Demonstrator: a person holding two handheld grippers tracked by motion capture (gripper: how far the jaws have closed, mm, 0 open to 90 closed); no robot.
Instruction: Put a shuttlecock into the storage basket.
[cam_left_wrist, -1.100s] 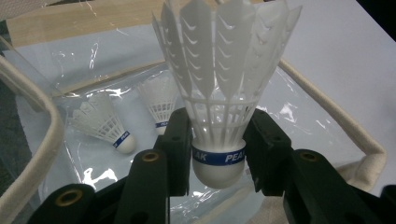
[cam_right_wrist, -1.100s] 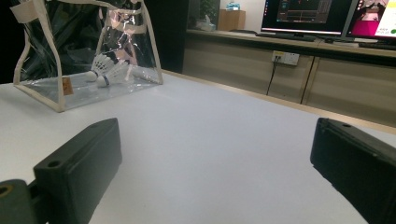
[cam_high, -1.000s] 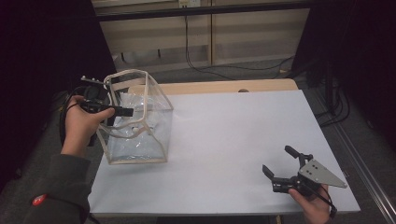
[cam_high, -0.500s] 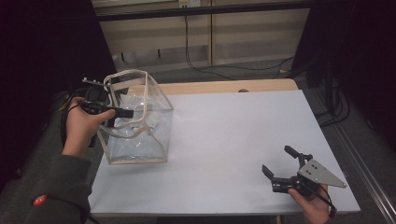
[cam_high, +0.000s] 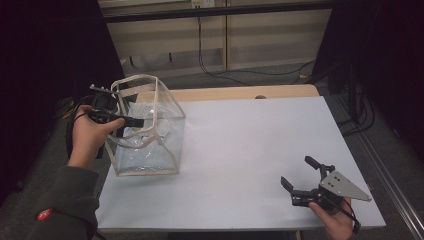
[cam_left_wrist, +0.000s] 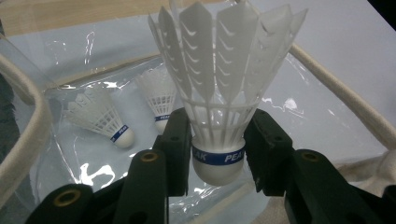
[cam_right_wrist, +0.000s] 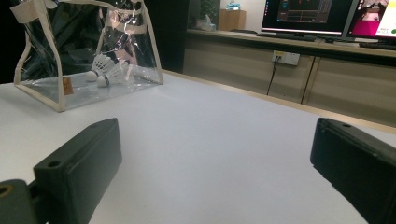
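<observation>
Nothing is shifting across the last second: the left gripper (cam_high: 131, 121) is still hanging inside the mouth of the clear bag (cam_high: 167, 130) at the counter's (cam_high: 250, 150) left side, its jaws clamped on the cork base of a white shuttlecock (cam_left_wrist: 219, 93). Two more shuttlecocks (cam_left_wrist: 100, 114) are already lying on the bag's floor below. The right gripper (cam_high: 299, 176) is resting wide open and empty near the front right corner. The release looks to be the next step.
</observation>
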